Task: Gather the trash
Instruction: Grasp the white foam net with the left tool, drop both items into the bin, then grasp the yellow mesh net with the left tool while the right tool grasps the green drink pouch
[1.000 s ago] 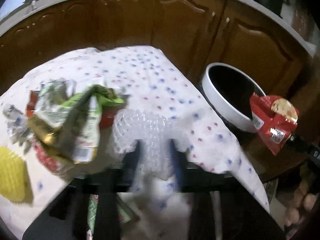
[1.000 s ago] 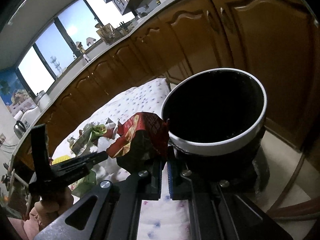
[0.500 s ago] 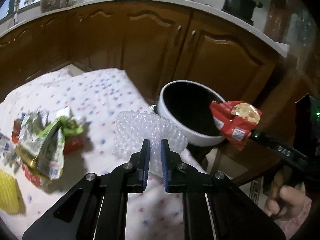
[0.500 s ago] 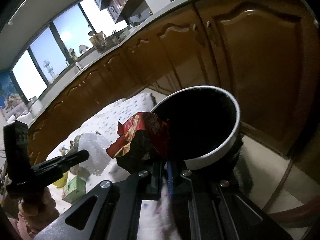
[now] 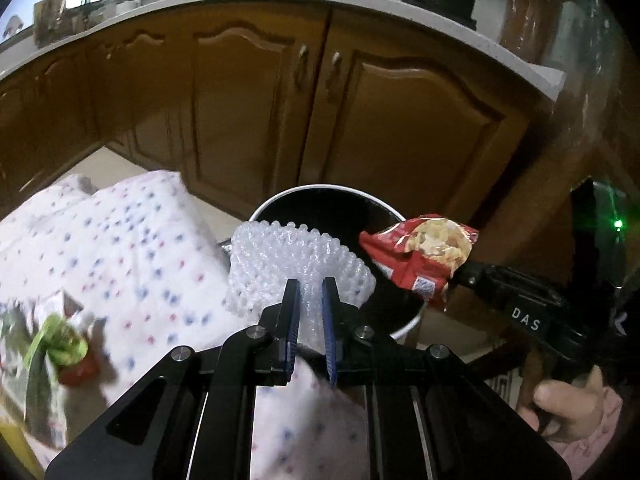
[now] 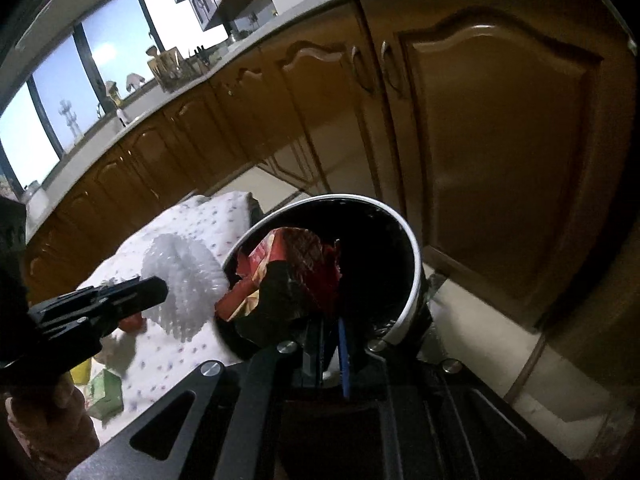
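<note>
Spanning the background, brown wooden cabinet doors [image 5: 248, 112] run under a pale worktop [image 5: 360, 12]; windows [image 6: 60, 100] show in your right wrist view. Below them, the counter wears a white cloth with red and blue dots [image 5: 132, 256], its far corner just beside the bin. The bin [image 6: 412, 280] is round, white-rimmed and black inside, standing at the counter's edge in front of the cabinets.

Your left gripper [image 5: 311, 296] has its blue-padded fingers [image 5: 330, 320] closed on a sheet of clear bubble wrap [image 5: 288, 264], which fans out above the fingertips. The wrap hangs over the near-left rim of the bin, partly over the dotted cloth. Seen from the right wrist, the same wrap [image 6: 180, 280] sits just left of the bin's rim.

Your right gripper [image 6: 332, 320] grips a crumpled red snack wrapper [image 6: 296, 276] held over the bin's mouth; its fingers are nearly together and just beginning to ease apart, with the wrapper between them. In the left wrist view the wrapper [image 5: 420, 256] hangs at the bin's right rim, and your right hand [image 5: 568, 408] shows on the handle below.

Smaller litter remains on the cloth at far left: a green wrapper [image 5: 60, 340], blurred, lying against something red, with a yellow item [image 6: 82, 370] nearby.
</note>
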A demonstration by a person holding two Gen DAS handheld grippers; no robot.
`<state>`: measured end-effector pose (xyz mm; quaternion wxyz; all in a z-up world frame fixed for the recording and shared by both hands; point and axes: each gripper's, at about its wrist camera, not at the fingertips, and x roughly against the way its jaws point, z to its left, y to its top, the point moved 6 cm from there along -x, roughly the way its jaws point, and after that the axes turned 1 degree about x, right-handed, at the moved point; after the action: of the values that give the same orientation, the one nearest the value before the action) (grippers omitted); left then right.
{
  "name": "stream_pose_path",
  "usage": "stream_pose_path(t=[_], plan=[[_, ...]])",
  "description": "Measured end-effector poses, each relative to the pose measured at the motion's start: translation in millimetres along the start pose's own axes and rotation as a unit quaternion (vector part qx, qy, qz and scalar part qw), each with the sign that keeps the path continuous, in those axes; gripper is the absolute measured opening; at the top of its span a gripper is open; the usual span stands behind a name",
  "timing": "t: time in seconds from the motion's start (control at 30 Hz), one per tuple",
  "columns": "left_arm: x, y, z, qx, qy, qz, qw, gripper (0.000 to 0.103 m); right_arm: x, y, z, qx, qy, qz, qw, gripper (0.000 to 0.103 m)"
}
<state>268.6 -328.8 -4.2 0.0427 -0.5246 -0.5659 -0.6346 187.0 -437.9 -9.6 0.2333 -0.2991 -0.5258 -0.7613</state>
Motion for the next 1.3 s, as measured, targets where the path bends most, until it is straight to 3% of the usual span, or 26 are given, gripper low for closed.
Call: stream_pose_path(t=[0.4, 0.43, 0.5, 0.53, 0.57, 0.73, 0.93, 1.1, 1.3], plan=[[-61.1, 9.5, -2.6, 0.0, -0.007, 0.069, 0.9976, 0.013, -36.6, 15.2, -12.6, 0.01, -0.029, 0.04, 0.999, 0.01], [-63.2, 8.8, -2.4, 0.002, -0.012, 0.074, 0.9972, 0.018, -37.4, 15.5, -13.2, 0.008, -0.03, 0.042, 0.999, 0.01], [-65.3, 7.5, -0.9, 0.009, -0.011, 0.08, 0.9967, 0.029, -39.2, 16.9, -16.5, 0.002, -0.029, 0.046, 0.999, 0.031], [-65.6, 6.8, -0.2, 0.012, -0.011, 0.083, 0.9964, 0.041, -38.2, 17.4, -17.2, 0.001, -0.029, 0.045, 0.999, 0.036], [-64.1, 7.1, -0.3, 0.014, -0.015, 0.08, 0.9966, 0.043, -36.4, 17.9, -18.0, 0.0, -0.028, 0.042, 0.999, 0.041], [-55.0, 5.5, 0.8, 0.021, -0.018, 0.071, 0.9971, 0.051, -24.8, 17.0, -21.2, -0.006, -0.025, 0.031, 0.999, 0.041], [-35.8, -2.3, 10.9, 0.041, -0.02, 0.052, 0.9976, 0.053, -3.8, 11.0, -16.3, -0.02, -0.004, 0.008, 1.0, 0.043], [-5.9, -20.8, 29.9, 0.076, -0.012, 0.026, 0.9967, 0.061, 16.4, -5.4, -5.3, -0.049, 0.022, -0.027, 0.998, 0.065], [38.2, -50.7, 56.1, 0.089, 0.025, -0.01, 0.9956, 0.064, 21.2, -28.6, 19.5, -0.067, 0.052, -0.036, 0.996, 0.07]])
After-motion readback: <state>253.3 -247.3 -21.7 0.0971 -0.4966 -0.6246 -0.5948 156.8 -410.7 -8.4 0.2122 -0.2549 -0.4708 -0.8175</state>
